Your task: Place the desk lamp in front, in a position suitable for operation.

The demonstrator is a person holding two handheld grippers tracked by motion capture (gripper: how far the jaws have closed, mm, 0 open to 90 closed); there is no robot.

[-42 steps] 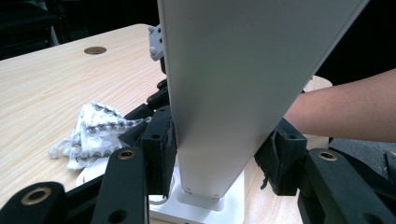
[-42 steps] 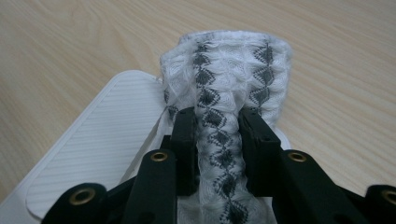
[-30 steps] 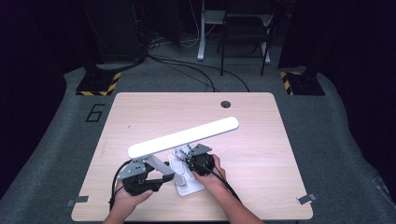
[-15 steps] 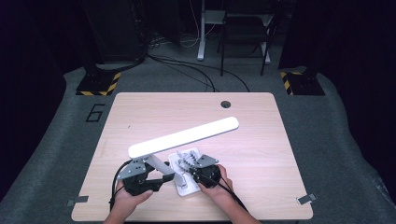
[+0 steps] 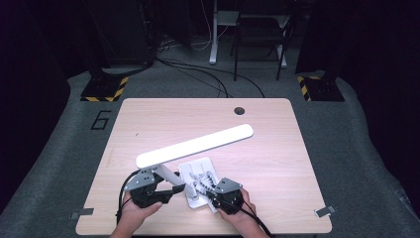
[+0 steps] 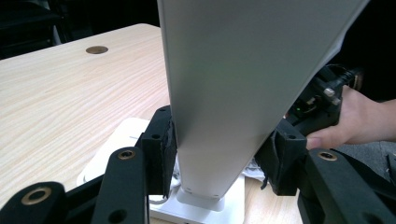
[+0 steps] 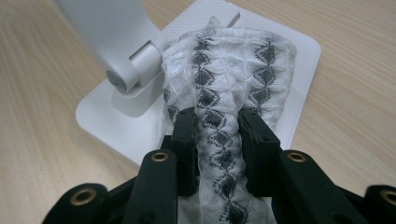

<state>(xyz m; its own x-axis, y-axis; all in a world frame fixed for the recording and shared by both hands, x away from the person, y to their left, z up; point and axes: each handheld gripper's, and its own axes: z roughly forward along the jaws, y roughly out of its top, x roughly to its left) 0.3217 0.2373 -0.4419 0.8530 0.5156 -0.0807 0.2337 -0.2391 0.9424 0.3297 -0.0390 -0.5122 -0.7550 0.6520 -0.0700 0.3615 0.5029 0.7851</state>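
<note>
Since the earlier high view my right gripper (image 5: pixel 214 191) has slid along the lamp base toward the near table edge, dragging the cloth with it; my left gripper (image 5: pixel 166 188) has kept its place. I read that as a wiping stroke across the base, mid-pass rather than finished.

Items, largest first:

- Table (image 5: pixel 277 148) — pale wood, round cable hole (image 5: pixel 239 110) near the far edge. Bare apart from the lamp.
- Desk lamp, white. Its long light bar (image 5: pixel 195 145) slants from near-left to far-right above the tabletop; the arm (image 6: pixel 233 93) rises from a hinge (image 7: pixel 122 77) on the base.
- Lamp base (image 7: pixel 299 60) — flat white square plate, lying on the table near the front edge, between my two hands. It acts as the only tray-like surface; on it lies the cloth and nothing else that I can make out.
- Left gripper — jaws clamped on either flat side of the lamp arm just above the base, steadying it.
- Right gripper — jaws pinched together on a gathered fold of the cloth.
- Cloth (image 7: pixel 233 74) — white knit with dark diamond pattern, bunched, spread over the base just beside the hinge.

No bin, box or other container on the table.
</note>
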